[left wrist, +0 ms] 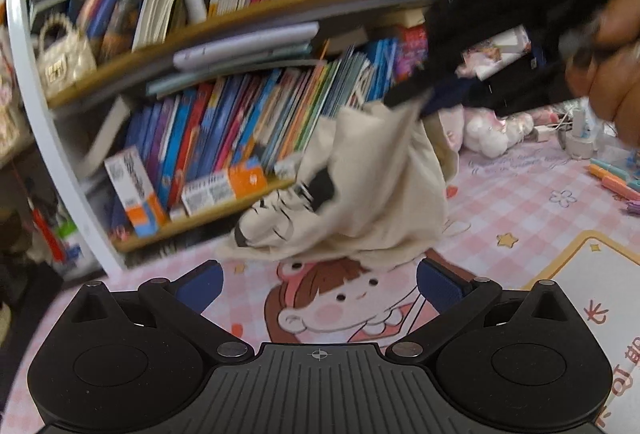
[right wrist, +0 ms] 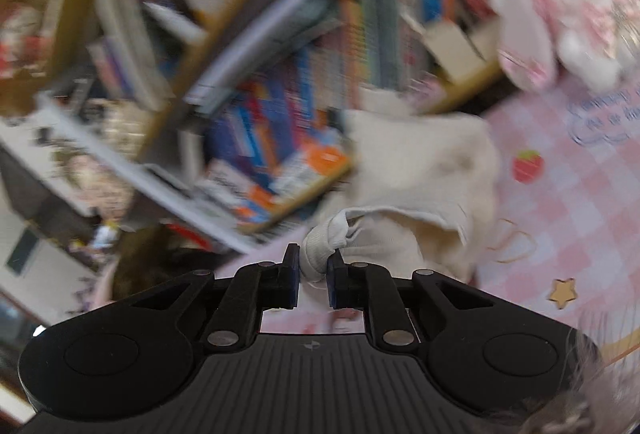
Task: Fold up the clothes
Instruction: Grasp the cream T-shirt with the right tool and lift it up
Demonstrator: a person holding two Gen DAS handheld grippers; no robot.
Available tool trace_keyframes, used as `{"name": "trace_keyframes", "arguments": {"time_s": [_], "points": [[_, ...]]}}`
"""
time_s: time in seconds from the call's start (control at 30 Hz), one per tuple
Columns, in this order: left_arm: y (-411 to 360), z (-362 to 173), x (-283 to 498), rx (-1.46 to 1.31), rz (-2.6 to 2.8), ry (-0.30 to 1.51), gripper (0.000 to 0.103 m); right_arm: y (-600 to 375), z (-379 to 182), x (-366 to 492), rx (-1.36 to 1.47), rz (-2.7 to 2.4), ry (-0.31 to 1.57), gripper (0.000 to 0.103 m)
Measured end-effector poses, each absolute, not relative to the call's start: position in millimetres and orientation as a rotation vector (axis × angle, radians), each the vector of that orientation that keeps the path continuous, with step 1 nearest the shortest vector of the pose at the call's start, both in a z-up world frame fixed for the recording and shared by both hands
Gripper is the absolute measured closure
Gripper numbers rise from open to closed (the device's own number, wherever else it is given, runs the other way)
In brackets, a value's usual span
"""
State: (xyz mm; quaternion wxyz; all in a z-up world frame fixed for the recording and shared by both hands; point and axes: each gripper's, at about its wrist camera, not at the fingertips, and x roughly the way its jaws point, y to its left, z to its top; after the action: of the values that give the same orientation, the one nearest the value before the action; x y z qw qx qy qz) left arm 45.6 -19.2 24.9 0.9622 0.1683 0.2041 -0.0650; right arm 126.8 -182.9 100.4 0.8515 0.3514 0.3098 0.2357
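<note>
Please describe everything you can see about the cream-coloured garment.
The cream garment looks like soft cotton with a black-and-white print on part of it. It is crumpled, not folded, and hangs lifted: the right gripper is shut on a bunched edge of it, seen from the left wrist view as a pinch at its top. Its lower part still rests on the pink checked mat, in front of the bookshelf. The left gripper is open, just short of the cloth.

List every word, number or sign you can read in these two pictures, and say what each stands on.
"长": red character on the white panel of the pink mat; the characters below it are cut off.
Book spines, orange boxes: print and barcodes blurred, unreadable.
Blue writing on mat: too blurred.
</note>
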Motion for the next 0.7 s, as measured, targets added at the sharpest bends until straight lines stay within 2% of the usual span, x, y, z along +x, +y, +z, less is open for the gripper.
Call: {"name": "trace_keyframes", "arguments": {"time_s": [0.17,0.4,0.7], "points": [[-42.9,29.7,18.7,0.402,-0.122,0.34,0.0,-190.8,115.6,80.8,0.704,0.517,0.571,0.091],[-76.1,22.0,-23.4,0.538,-0.131,0.258,0.0,-212.7,118.3,30.1,0.733,0.596,0.569,0.091],[-89.3,23.3,-34.8,0.562,-0.1,0.291,0.0,-238.7,129.6,-24.1,0.742,0.711,0.573,0.091]]}}
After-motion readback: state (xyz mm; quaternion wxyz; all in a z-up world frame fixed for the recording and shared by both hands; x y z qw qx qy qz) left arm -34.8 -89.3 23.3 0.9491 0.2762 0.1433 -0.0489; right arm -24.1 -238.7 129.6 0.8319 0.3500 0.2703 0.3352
